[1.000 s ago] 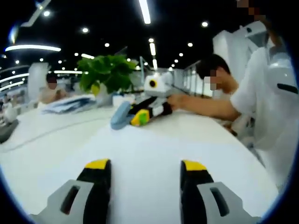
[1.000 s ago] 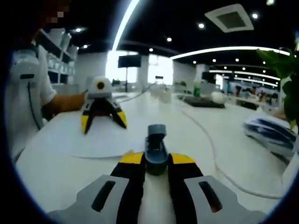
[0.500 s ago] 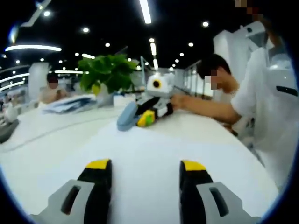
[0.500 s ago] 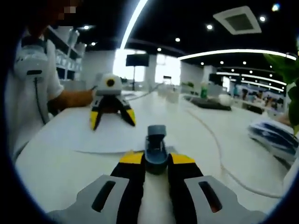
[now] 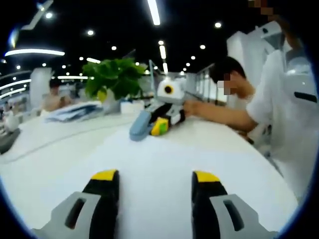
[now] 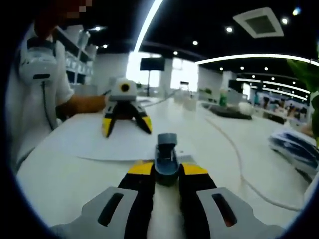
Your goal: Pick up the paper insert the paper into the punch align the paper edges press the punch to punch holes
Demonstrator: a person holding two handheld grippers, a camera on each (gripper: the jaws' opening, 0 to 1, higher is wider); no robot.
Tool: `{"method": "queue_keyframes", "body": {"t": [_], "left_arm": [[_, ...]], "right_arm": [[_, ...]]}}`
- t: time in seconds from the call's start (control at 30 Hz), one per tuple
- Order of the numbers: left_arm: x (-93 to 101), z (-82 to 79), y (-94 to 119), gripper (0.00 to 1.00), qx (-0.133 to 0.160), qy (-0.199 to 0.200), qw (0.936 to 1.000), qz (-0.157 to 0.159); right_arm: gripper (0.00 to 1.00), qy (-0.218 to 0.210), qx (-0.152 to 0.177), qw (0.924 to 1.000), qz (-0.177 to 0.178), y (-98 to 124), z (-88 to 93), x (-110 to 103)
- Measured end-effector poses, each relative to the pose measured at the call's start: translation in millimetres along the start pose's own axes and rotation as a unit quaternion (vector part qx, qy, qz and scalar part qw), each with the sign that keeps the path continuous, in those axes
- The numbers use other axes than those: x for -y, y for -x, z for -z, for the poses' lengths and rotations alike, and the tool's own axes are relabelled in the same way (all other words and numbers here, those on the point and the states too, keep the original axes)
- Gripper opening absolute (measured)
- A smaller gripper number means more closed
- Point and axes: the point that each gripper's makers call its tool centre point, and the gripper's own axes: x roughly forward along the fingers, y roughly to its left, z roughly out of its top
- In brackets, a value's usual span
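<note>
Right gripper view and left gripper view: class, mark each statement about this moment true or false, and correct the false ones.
1. The right gripper is shut on the blue-grey hole punch. True.
2. The left gripper holds the white sheet of paper. False: its jaws stand open with nothing between them, over the sheet.
3. The paper lies flat on the white table. True.
4. The punch stands at the far edge of the table, away from the paper. False: it sits at the paper's edge, between the right gripper's jaws.
5. A green leafy plant stands behind the right gripper in the left gripper view. True.
</note>
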Motion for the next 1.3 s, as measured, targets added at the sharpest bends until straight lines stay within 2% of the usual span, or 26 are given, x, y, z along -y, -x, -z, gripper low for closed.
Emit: {"method": "queue_keyframes", "body": {"t": [0.23, 0.43, 0.57, 0.83, 1.3], "left_arm": [[-1.8, 0.1, -0.4, 0.58, -0.001, -0.002, 1.0000, -0.002], [0.4, -0.2, -0.6, 0.58, 0.000, 0.000, 1.0000, -0.003], [0.4, -0.3, -0.7, 0.57, 0.000, -0.001, 1.0000, -0.004], [0.4, -0.5, -0.9, 0.57, 0.000, 0.000, 1.0000, -0.003], [2.6, -0.5, -1.4, 0.56, 0.001, -0.002, 1.0000, -0.005]], "right_arm": [[0.22, 0.003, 0.001, 1.0000, -0.006, -0.5, -0.2, -1.5], [0.22, 0.004, 0.003, 0.9999, -0.012, 0.5, 0.8, 6.3], [0.22, 0.011, 0.003, 0.9996, -0.026, -1.4, -0.4, -1.1], [0.22, 0.012, 0.005, 0.9992, -0.037, -2.3, -0.1, -0.1], [0.23, 0.011, 0.003, 0.9994, -0.032, -3.0, 0.3, 0.7]]}}
